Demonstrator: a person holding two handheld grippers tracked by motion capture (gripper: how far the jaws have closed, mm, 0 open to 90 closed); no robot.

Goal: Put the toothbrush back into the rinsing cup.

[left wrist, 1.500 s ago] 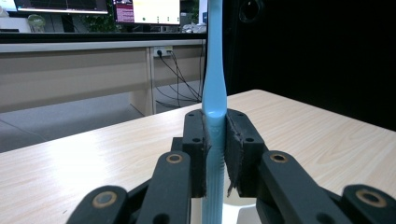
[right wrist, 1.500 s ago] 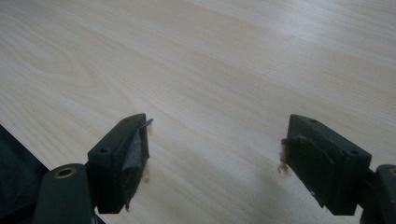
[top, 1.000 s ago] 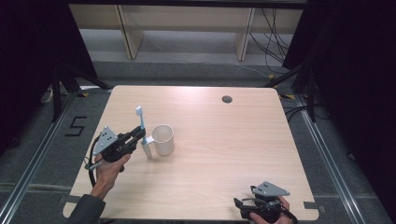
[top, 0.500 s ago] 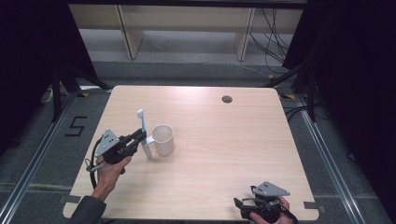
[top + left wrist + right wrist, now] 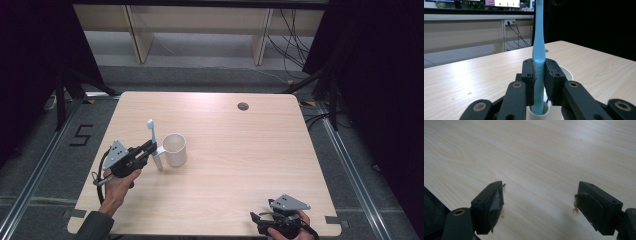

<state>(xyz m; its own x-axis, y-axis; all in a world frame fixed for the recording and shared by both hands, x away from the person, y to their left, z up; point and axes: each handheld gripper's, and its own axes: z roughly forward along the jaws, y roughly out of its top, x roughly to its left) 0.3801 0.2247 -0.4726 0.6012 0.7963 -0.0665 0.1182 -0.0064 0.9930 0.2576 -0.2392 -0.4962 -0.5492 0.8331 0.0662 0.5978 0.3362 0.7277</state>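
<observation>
Left gripper (image 5: pixel 539 75): clamps blue toothbrush (image 5: pixel 538 37) upright, handle end over small holder (image 5: pixel 537 115) beside white cup (image 5: pixel 175 149), aligned for insertion | Right gripper (image 5: pixel 539 205): jaws spread, idle above table (image 5: pixel 240 130) near edge.

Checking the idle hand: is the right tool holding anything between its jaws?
No: in the right gripper view the right tool has its jaws standing wide apart, with bare wooden table between them.

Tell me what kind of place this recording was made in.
Probably a lab or test room, not a home. A bare wooden table stands on grey floor between black curtains, loose cables trail behind it, and monitors sit on a desk beyond.
</observation>
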